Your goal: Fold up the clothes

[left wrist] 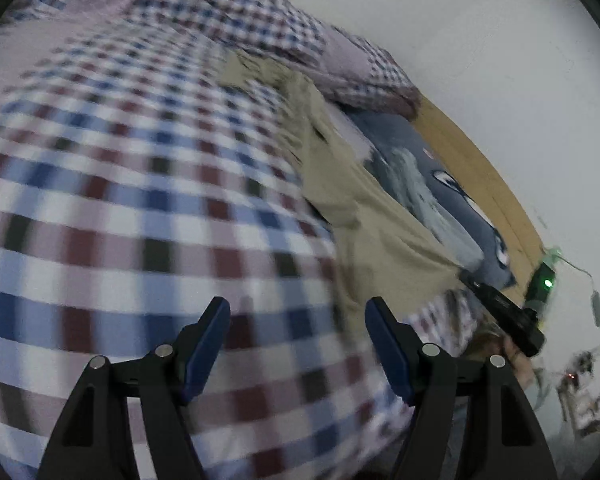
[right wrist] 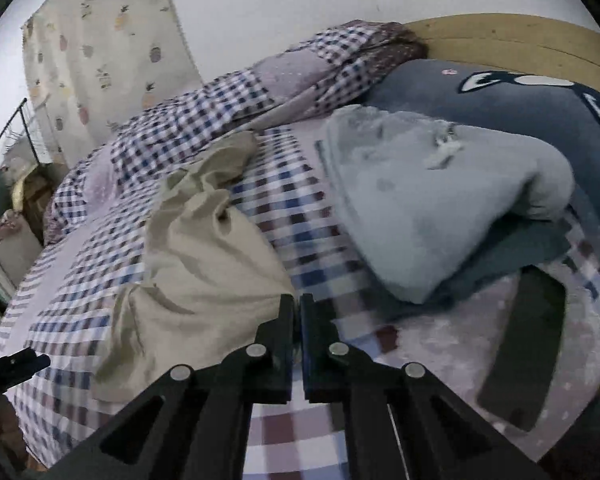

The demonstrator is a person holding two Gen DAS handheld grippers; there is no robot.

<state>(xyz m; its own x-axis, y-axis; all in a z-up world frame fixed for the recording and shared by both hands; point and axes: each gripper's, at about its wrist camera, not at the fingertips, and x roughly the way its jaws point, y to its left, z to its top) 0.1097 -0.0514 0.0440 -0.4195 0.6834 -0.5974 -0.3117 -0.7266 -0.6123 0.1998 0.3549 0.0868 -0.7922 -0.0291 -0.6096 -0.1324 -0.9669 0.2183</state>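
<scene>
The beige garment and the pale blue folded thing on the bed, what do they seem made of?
Beige garment: thin, matte woven cloth, probably cotton; it creases sharply. Pale blue folded piece: looks thick and fuzzy, perhaps fleece or terry; soft rounded fold, nap-like surface.

Right tool point(right wrist: 297, 300) closed and empty, crumpled beige garment point(right wrist: 196, 248) on checked bedsheet point(right wrist: 292, 216), folded grey clothes point(right wrist: 428, 200) beside

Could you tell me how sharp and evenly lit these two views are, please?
Left wrist view: dim, the checked bedsheet smeared by motion blur, edges bent by the fisheye. Right wrist view: steadier, the beige garment fairly crisp, the sheet nearest the lens blurred, corners dark.
</scene>
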